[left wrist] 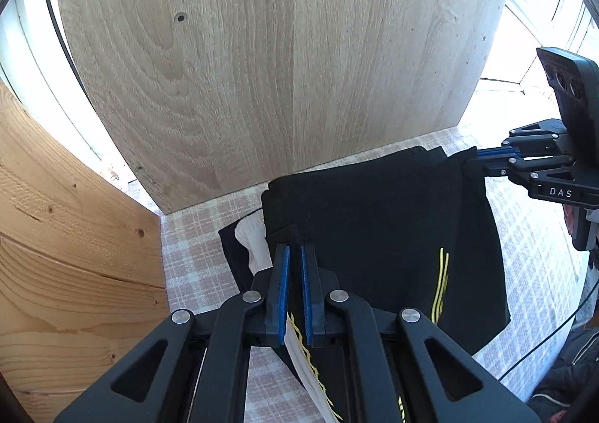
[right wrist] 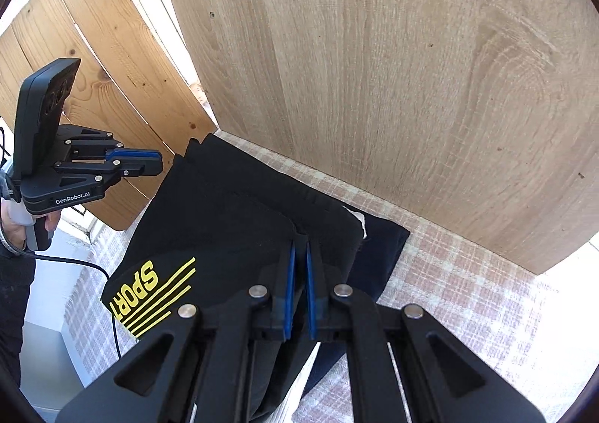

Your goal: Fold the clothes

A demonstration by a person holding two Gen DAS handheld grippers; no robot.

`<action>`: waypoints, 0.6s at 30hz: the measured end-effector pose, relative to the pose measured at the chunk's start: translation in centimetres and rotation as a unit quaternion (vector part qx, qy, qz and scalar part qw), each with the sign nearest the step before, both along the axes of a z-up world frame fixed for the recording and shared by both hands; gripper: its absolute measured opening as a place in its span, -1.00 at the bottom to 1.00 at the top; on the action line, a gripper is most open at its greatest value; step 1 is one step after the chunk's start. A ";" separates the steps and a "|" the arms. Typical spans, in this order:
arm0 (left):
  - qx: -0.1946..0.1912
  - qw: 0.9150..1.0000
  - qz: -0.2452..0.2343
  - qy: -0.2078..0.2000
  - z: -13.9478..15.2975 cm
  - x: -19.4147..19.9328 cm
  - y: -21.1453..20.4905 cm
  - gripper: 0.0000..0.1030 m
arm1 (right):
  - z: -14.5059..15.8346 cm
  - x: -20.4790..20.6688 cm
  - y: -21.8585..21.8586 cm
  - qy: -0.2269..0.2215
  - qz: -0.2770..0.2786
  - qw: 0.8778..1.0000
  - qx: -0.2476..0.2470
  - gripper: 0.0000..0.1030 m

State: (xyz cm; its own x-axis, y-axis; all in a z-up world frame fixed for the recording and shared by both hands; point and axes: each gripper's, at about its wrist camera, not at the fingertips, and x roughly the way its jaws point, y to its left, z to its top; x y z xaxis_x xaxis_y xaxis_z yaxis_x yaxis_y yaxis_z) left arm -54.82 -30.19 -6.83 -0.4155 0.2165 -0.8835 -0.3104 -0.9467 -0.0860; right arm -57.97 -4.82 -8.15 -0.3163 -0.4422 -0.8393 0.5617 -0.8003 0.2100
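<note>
Both tools, left tool and right tool, pinch the black garment's opposite edges.

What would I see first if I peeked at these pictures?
A black garment with yellow SPORT lettering lies on the checked tablecloth. The left gripper and right gripper each pinch one edge of it. A big wooden panel stands right behind.

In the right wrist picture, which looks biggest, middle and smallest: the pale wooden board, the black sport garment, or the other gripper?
1. Pale wooden board
2. Black sport garment
3. Left gripper, smallest
</note>
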 end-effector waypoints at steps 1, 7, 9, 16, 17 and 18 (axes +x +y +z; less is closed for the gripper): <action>0.003 1.000 0.002 -0.006 -0.3 -0.4 -0.1 -0.89 | -0.4 -0.3 -0.1 -0.006 0.000 1.000 0.008 -0.89; 0.023 0.999 -0.003 -0.022 -0.9 0.2 -0.1 -0.22 | -2.0 -0.2 -0.7 -0.023 0.011 0.999 0.031 -0.88; -0.009 1.000 -0.008 -0.009 -0.7 1.0 0.6 -0.14 | -2.2 -0.1 -1.0 -0.024 0.015 0.999 0.030 -0.88; -0.073 0.997 -0.007 -0.018 -1.9 0.4 1.9 -0.16 | -2.4 -0.1 -2.1 -0.017 0.023 0.999 0.043 -0.88; -0.076 0.997 -0.005 -0.020 -2.2 0.1 1.8 -0.20 | -2.3 -0.1 -1.8 -0.017 0.023 0.999 0.044 -0.88; -0.076 0.997 -0.003 -0.021 -2.5 -0.1 1.7 -0.34 | -2.4 -0.1 -1.8 -0.017 0.021 0.999 0.045 -0.88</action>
State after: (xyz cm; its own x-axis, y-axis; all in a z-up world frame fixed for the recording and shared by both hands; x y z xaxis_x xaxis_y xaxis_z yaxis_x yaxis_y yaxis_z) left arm -54.89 -28.45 -9.38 -0.3756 0.0821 -0.9232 -0.3161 -0.9477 0.0443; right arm -58.10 -6.60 -10.56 -0.2690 -0.3766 -0.8865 0.5889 -0.7926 0.1580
